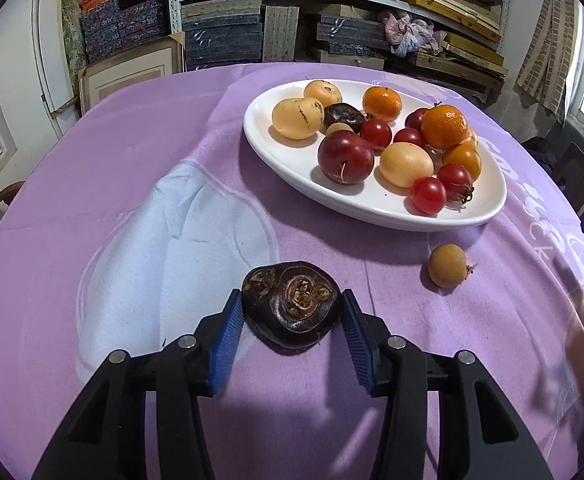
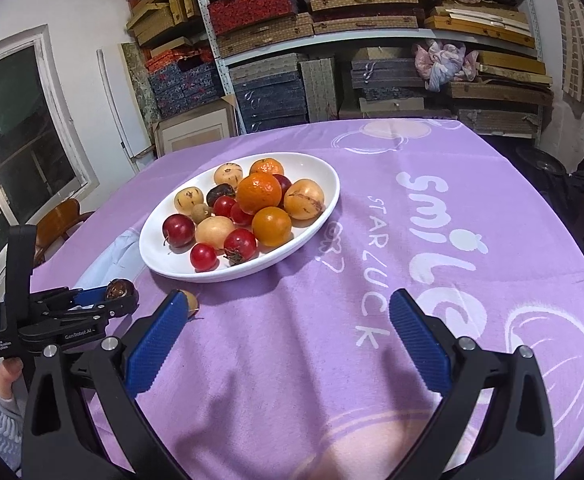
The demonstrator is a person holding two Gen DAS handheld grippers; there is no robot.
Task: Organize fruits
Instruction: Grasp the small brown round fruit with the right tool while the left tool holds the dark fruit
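Left gripper [image 1: 291,312] clamps chestnut [image 1: 291,304] — tabletop.

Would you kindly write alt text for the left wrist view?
The left hand-held gripper grips a dark water chestnut on a purple tablecloth. Beyond it, a white plate holds assorted fruit, and one small tan fruit lies loose on the cloth.

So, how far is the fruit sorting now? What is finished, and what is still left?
Mostly done: the white plate already holds oranges, plums, tomatoes and pale yellow fruits. In hand: the left gripper has its blue pads against the dark water chestnut on the purple cloth. Left: that chestnut and the small tan fruit beside the plate. The right gripper is open and empty.
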